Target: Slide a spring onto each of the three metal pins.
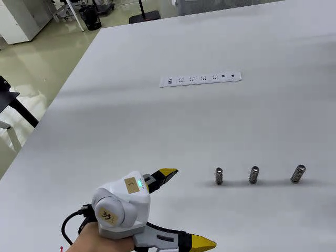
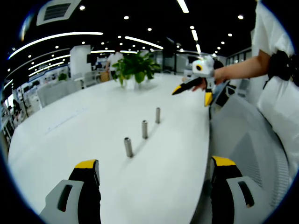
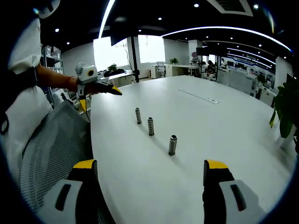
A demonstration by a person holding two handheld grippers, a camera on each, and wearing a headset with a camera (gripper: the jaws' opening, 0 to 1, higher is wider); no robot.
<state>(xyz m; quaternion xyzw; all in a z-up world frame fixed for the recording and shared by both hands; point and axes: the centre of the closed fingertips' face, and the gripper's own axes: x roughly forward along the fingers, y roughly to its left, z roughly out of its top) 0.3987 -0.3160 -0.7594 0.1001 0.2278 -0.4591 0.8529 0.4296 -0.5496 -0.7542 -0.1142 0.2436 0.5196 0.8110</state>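
When viewed from the head, three upright metal pins [image 1: 254, 175], each sleeved in a ribbed, coiled spring [image 1: 219, 176], spaced in a row at 4 o'clock on a smooth white table [image 1: 157, 121]. Well apart at 7 o'clock, left gripper [image 1: 186, 207], yellow-tipped jaws spread wide, holding nothing. Right gripper [image 3: 148, 164] likewise gaping and empty, aimed along the row. One flat white power strip [image 1: 200, 79] at 12 o'clock; broad bare surface between, table edge slanting at 10 o'clock.
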